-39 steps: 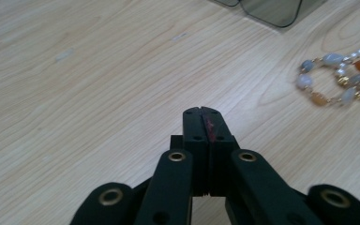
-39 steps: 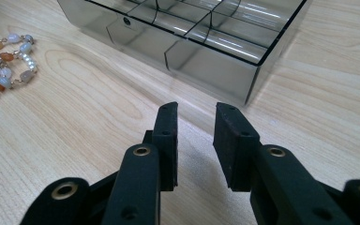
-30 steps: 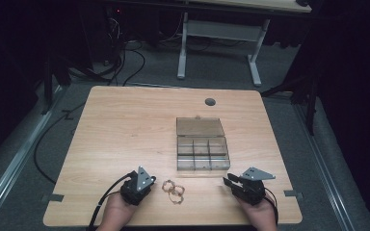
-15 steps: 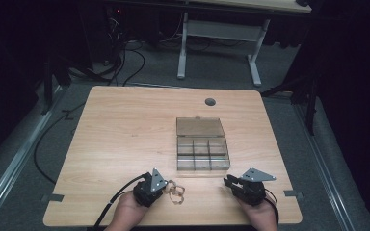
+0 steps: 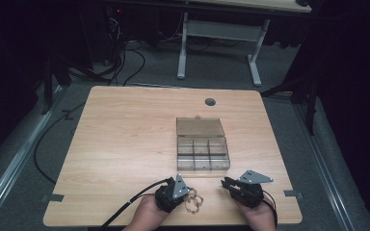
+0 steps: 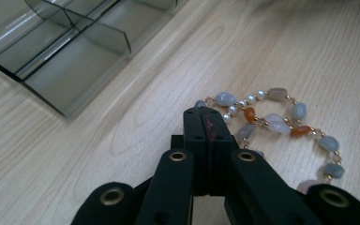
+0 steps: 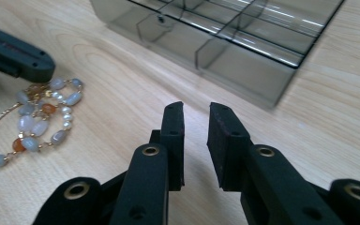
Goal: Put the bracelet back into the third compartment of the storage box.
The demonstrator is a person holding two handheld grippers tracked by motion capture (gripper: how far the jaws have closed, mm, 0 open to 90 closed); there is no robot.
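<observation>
Left tongs: my left tongs (image 6: pixel 208 117) sit at the near edge of the table, left of centre, with their black jaws pressed flat together and nothing between them.
Left tongs and beads: the closed tip lies just at the left end of the bracelets (image 6: pixel 272 123); in the left gripper view it touches or nearly touches the nearest beads, and I cannot tell which.
Right tongs: my right tongs (image 7: pixel 197 117) are at the near edge too, to the right; their jaws have just been closing and now stand a narrow gap apart, with only bare wood showing between them.
Bracelets: two loops of grey, white and orange beads on gold links, lying flat on the table (image 5: pixel 125 139) and overlapping, near edge, between my two tongs and closer to the left one.
Box: a smoky clear box (image 5: pixel 203 155) with small compartments, lid swung open to the far side, stands just beyond the tongs, right of the table's centre.
Box and beads: well apart; the compartments I can see hold nothing.
</observation>
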